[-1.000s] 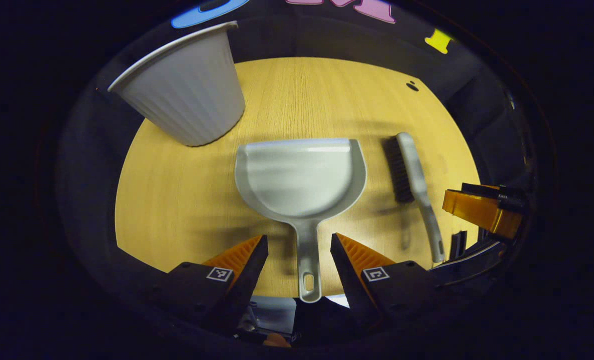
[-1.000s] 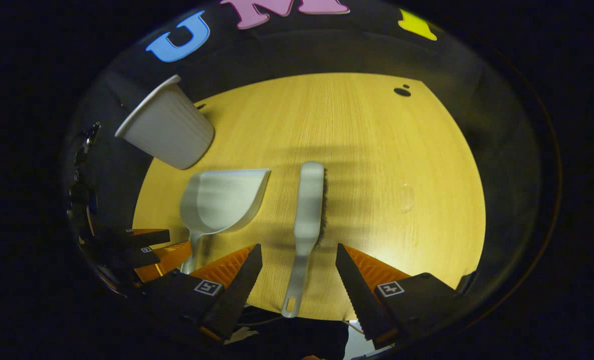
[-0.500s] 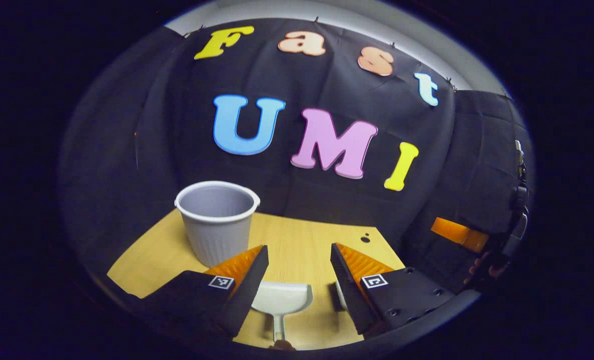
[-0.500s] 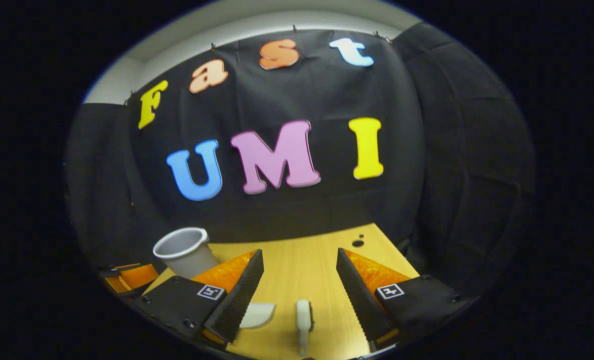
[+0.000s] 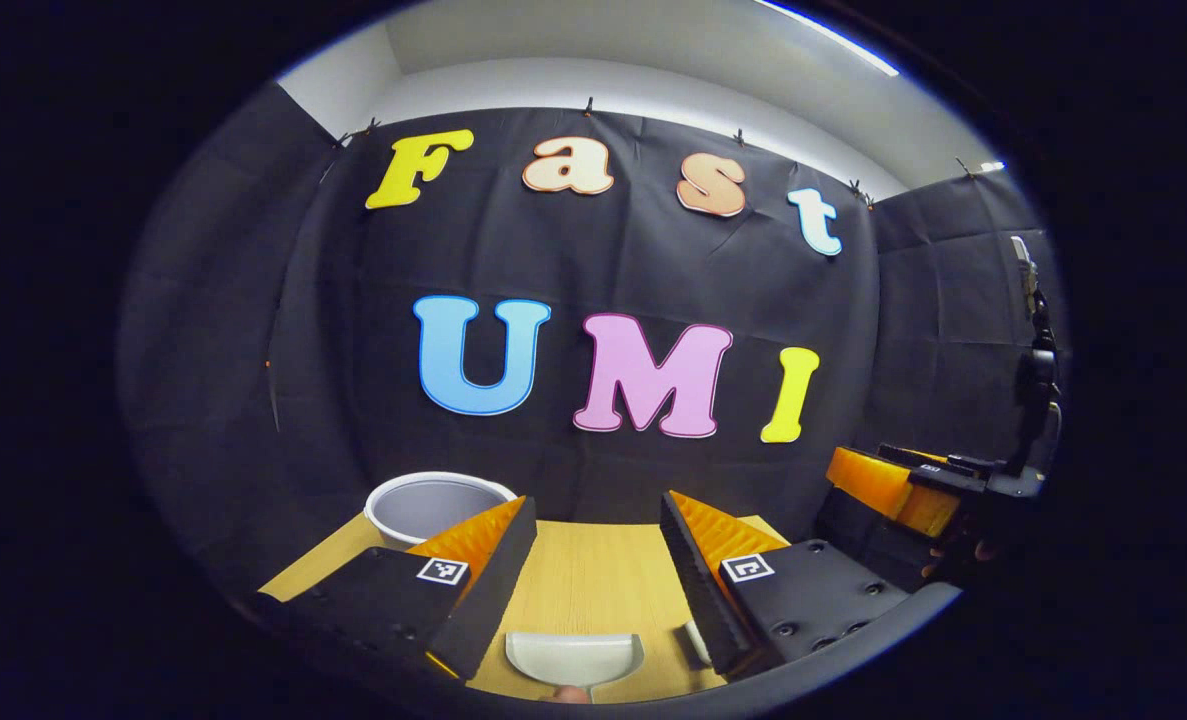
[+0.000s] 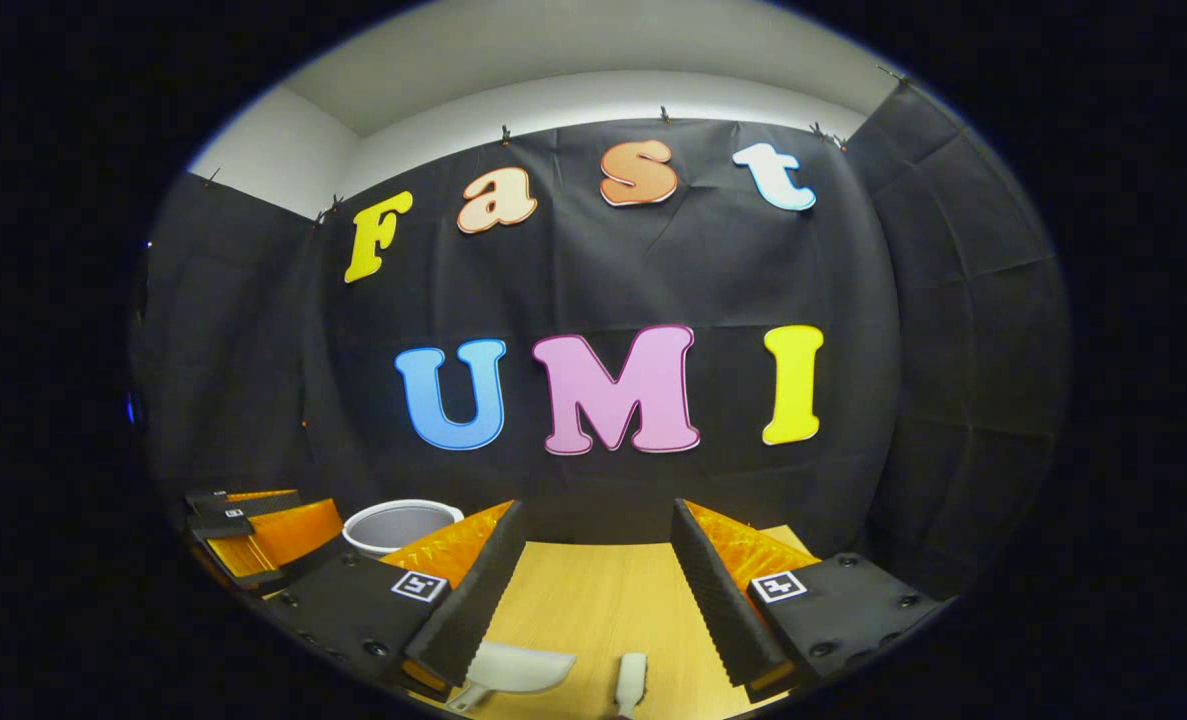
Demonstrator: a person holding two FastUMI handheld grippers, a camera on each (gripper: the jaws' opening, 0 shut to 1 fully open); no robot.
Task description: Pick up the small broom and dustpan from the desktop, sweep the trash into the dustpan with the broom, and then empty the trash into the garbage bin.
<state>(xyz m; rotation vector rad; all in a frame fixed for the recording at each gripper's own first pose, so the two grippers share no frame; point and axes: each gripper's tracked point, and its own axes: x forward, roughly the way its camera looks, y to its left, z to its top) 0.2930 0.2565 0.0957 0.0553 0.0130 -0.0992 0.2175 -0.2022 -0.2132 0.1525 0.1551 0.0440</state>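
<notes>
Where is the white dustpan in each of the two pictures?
Left gripper view: the dustpan lies low in the middle, on the wooden table, between that gripper's two fingers.
Right gripper view: the dustpan lies low, left of middle, with the broom to its right.
Shared landmark: the grey bin stands behind it, to the left.

Dustpan [image 5: 573, 655]: we note a pale grey pan lying flat on the wooden tabletop [image 5: 593, 580], its mouth facing the far wall.

Small broom [image 6: 632, 680]: pale grey, lying just to the right of the dustpan, apart from it.

Garbage bin [image 5: 435, 503]: grey, round, white-rimmed, upright at the far left.
</notes>
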